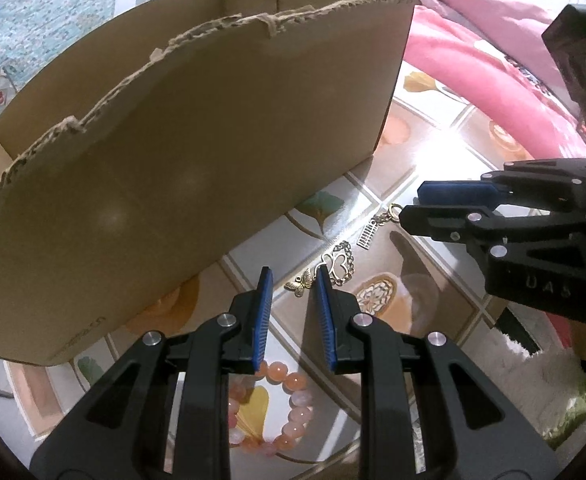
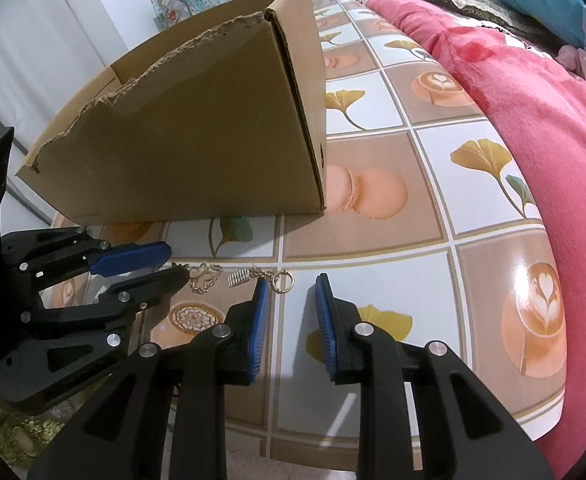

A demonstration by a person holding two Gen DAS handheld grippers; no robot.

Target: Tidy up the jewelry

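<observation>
Left gripper (image 1: 291,276) fingers stood open over the butterfly charm (image 1: 299,285), nothing clamped. Right gripper (image 2: 291,284) open too, empty, near the chain's ring (image 2: 283,281). Chain (image 2: 229,276) lay on the table (image 2: 393,240), center frame, below the box (image 2: 197,140). Bead bracelet (image 1: 289,412) bottom center, left view.
</observation>
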